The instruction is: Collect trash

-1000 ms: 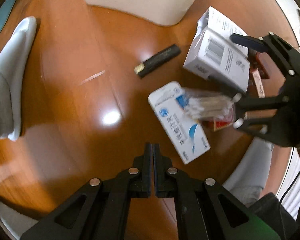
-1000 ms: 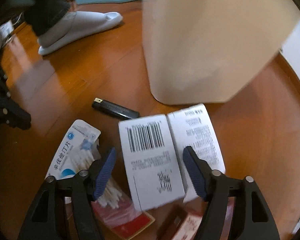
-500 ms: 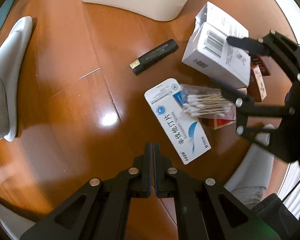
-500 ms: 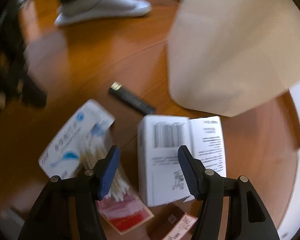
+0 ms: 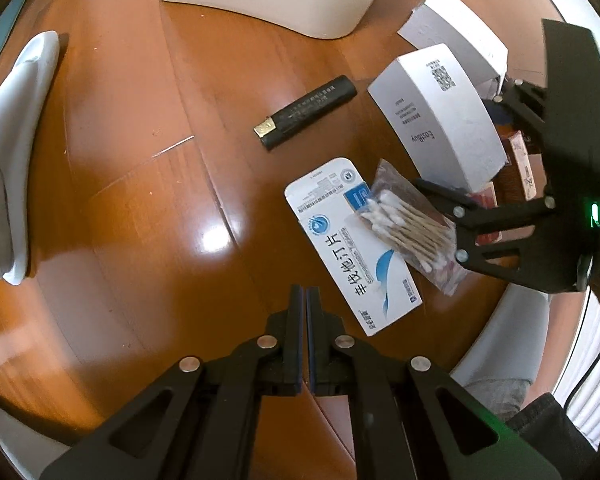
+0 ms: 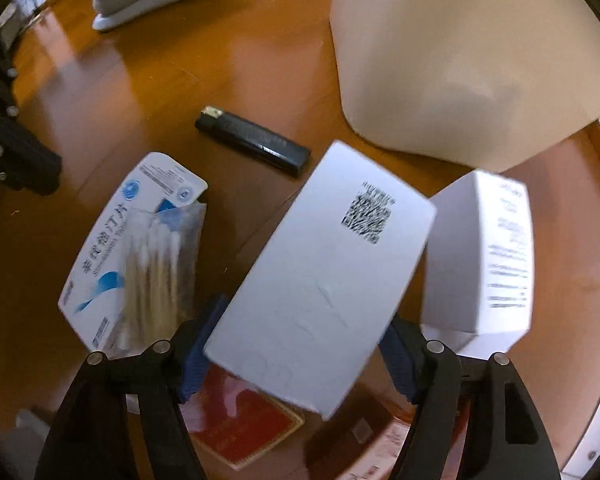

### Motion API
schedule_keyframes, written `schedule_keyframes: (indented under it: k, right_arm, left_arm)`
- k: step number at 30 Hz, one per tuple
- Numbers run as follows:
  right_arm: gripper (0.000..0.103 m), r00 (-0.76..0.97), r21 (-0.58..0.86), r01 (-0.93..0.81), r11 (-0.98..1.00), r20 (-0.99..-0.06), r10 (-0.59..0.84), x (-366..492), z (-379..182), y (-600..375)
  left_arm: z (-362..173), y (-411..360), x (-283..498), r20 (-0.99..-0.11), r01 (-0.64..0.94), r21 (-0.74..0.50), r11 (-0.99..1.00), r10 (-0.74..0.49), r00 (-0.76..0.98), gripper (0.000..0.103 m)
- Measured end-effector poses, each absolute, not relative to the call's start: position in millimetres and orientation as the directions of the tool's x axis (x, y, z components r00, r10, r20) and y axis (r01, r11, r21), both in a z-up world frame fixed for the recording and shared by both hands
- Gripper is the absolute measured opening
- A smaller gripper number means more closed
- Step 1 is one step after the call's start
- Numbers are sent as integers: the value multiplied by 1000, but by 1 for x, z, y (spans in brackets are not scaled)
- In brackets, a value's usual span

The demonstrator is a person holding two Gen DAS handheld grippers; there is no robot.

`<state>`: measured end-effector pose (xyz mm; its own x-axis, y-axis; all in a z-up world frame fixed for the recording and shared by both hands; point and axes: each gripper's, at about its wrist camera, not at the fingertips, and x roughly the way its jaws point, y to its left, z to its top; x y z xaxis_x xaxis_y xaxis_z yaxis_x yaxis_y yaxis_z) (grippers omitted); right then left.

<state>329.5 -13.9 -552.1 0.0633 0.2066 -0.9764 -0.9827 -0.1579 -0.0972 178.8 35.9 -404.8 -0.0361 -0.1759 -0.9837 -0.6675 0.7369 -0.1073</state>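
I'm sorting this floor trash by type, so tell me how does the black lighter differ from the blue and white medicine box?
The black lighter is a slim dark stick with a gold metal end; the blue and white medicine box is a wide flat carton, far larger. The lighter lies alone on bare wood, while the medicine box has a bag of cotton swabs overlapping one edge. The box's end flap is open. Both lie flat on the wooden floor, untouched by either gripper.

Two white boxes (image 6: 320, 292) (image 6: 480, 256), one lighter (image 6: 252, 141) (black), one swab bag (image 5: 404, 224)
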Motion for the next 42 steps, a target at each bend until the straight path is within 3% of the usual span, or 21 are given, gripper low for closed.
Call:
schedule_keyframes:
  k: [2,6,15,19,26,42]
  right_arm:
    - [72,5,-19,-998,-56,-974,226,339,-551,-9]
    - [57,-63,101,-988,119,-954,292,361,-536,-12]
    - [56,-12,323,-823,467,-832,555,425,-472,-90]
    - [56,61,371,-728,577,-802,594,439,-460,-135]
    - [56,80,397,-658,640,-808,583,440,-466,-146]
    - [56,108,401,-640,655,-798,594,419,-477,-136]
  left_arm:
    - [-407,38,180,-984,-684,-105,722,-177,-36,1]
    - [-417,44,182,-982,-741,-122,660,-191,-8,1]
    - [-430,17,209,-964,-764,-219,607,-255,74,1]
    - [-433,13,225,-938,-796,-298,527,-315,143,1]
    - [-445,27,225,-889,-888,-372,268,-380,258,1]
    - [-473,60,242,-825,-922,-387,-23,-437,358,1]
